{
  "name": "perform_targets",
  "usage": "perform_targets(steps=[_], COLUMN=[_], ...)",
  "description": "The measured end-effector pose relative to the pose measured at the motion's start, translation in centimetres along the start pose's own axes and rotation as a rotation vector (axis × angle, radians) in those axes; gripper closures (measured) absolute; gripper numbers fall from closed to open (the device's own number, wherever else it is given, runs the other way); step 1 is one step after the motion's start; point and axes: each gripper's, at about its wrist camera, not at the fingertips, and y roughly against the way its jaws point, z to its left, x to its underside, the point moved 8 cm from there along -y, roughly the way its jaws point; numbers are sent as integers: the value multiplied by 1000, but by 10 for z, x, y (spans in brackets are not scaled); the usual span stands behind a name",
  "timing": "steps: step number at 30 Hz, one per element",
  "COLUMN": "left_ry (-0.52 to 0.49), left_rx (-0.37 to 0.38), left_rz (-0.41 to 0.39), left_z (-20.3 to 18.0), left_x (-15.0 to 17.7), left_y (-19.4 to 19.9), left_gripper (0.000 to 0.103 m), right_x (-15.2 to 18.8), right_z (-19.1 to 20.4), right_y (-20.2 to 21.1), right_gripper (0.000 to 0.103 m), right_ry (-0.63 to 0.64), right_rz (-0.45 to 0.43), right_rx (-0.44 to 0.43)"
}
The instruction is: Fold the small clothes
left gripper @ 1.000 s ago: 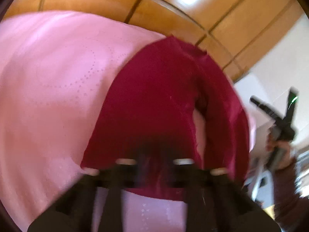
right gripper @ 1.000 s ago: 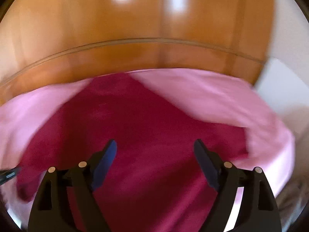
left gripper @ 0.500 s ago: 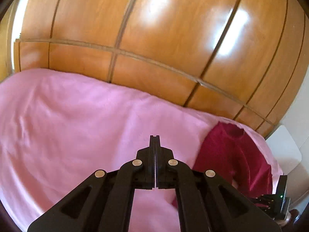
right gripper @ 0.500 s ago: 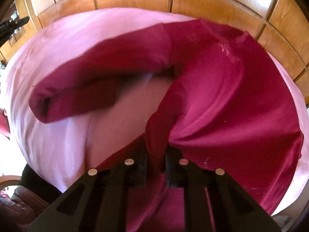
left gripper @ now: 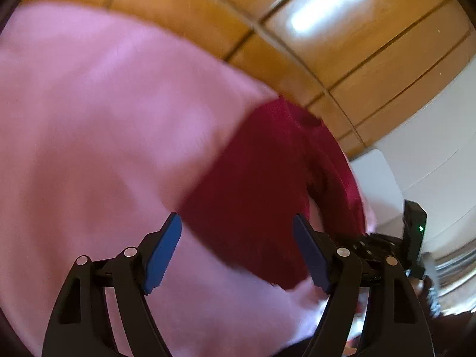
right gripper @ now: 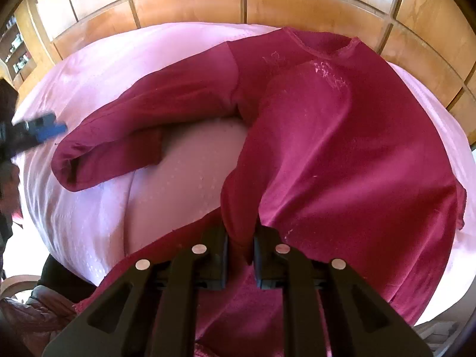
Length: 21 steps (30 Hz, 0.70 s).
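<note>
A dark red long-sleeved top point(right gripper: 342, 154) lies on a pink cloth-covered table point(right gripper: 166, 190). Its neckline points to the far side and one sleeve point(right gripper: 139, 131) stretches out to the left. My right gripper point(right gripper: 240, 247) is shut on a raised fold of the top's near edge. In the left wrist view the top point(left gripper: 261, 196) lies ahead and to the right. My left gripper point(left gripper: 236, 253) is open with blue pads, empty, just short of the top's left edge. It also shows at the left edge of the right wrist view point(right gripper: 38, 129), near the sleeve cuff.
Glossy wooden cabinet panels point(right gripper: 244, 0) run behind the table. A white surface point(left gripper: 377, 184) and pale wall lie to the right. The right gripper's body point(left gripper: 413, 235) with a green light shows at the right. Shelves point(right gripper: 17, 50) stand far left.
My left gripper has opened and swung down toward the top's left side. My right gripper stays shut on the fold and the sleeve has settled flat.
</note>
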Motion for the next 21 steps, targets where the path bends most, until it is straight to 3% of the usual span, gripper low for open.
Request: perform_targets(steps=[5, 9, 10, 11, 12, 17, 21], left_ry=[134, 163, 172, 178, 176, 111, 42], left_rx=[143, 152, 145, 133, 94, 2, -109], left_rz=[61, 62, 55, 52, 43, -126, -318], left_z=[-18, -33, -34, -35, -32, -28, -16], left_x=[32, 37, 35, 32, 27, -14, -80], left_y=[-18, -38, -41, -43, -46, -11, 61], left_gripper=[25, 28, 38, 75, 85, 89, 89], right_x=[2, 3, 4, 4, 4, -9, -40], right_z=[-5, -4, -4, -5, -5, 8, 30], right_y=[-5, -9, -9, -9, -9, 5, 31], right_gripper=[90, 90, 90, 90, 91, 91, 92], right_ry=[-1, 8, 7, 3, -2, -10, -41], right_rz=[1, -4, -7, -8, -10, -49, -136], right_rx=[-21, -27, -31, -36, -42, -125, -285])
